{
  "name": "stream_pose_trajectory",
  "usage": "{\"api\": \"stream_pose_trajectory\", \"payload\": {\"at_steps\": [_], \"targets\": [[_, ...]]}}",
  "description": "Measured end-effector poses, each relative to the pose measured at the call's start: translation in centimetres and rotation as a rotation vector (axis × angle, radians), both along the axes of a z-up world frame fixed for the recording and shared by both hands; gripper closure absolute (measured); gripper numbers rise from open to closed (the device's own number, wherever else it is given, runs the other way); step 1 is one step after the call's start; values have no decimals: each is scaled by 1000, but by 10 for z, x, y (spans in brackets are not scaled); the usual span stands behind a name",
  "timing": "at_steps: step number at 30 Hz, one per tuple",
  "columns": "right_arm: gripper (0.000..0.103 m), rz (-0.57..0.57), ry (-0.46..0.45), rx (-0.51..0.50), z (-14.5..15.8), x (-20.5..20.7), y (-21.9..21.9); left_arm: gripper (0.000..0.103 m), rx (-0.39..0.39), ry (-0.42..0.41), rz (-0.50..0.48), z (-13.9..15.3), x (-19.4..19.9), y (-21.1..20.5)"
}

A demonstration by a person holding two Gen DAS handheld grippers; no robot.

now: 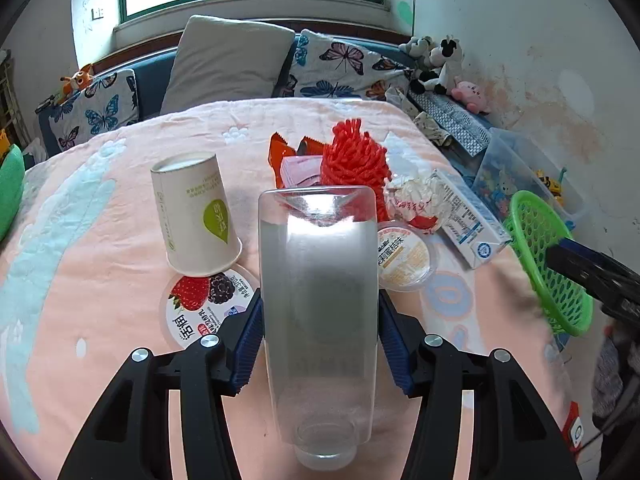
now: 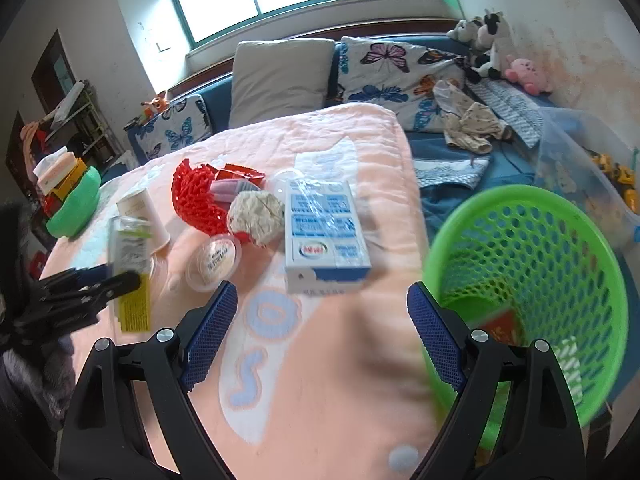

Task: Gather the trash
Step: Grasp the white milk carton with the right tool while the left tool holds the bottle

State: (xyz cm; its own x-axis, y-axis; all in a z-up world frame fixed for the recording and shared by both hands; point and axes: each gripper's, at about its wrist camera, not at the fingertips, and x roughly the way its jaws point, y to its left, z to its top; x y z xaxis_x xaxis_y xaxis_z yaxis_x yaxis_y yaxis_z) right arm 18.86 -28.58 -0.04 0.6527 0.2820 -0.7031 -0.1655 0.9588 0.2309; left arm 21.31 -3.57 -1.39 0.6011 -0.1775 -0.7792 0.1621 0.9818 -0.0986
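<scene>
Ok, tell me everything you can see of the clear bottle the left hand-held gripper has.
The bottle is clear plastic, flat-sided, looks empty, and has no cap visible on its neck, which points toward the camera; the base points away. The left hand-held gripper is shut on it, blue pads pressing both sides at mid-body. From the right wrist view it shows a yellow label. It is held above the pink blanket, apparently touching nothing else.

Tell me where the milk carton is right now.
The milk carton lies flat on the pink blanket, straight ahead in the right wrist view, between the crumpled paper ball on its left and the green basket on its right.
</scene>
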Motion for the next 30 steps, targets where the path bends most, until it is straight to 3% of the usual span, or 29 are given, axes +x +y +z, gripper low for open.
{"api": "stream_pose_trajectory", "payload": {"at_steps": [24, 30], "targets": [[19, 61, 141, 45, -49, 106, 11, 51, -39, -44, -39, 23, -17, 7], [36, 75, 147, 66, -52, 107, 13, 51, -39, -47, -49, 26, -17, 2]]}}
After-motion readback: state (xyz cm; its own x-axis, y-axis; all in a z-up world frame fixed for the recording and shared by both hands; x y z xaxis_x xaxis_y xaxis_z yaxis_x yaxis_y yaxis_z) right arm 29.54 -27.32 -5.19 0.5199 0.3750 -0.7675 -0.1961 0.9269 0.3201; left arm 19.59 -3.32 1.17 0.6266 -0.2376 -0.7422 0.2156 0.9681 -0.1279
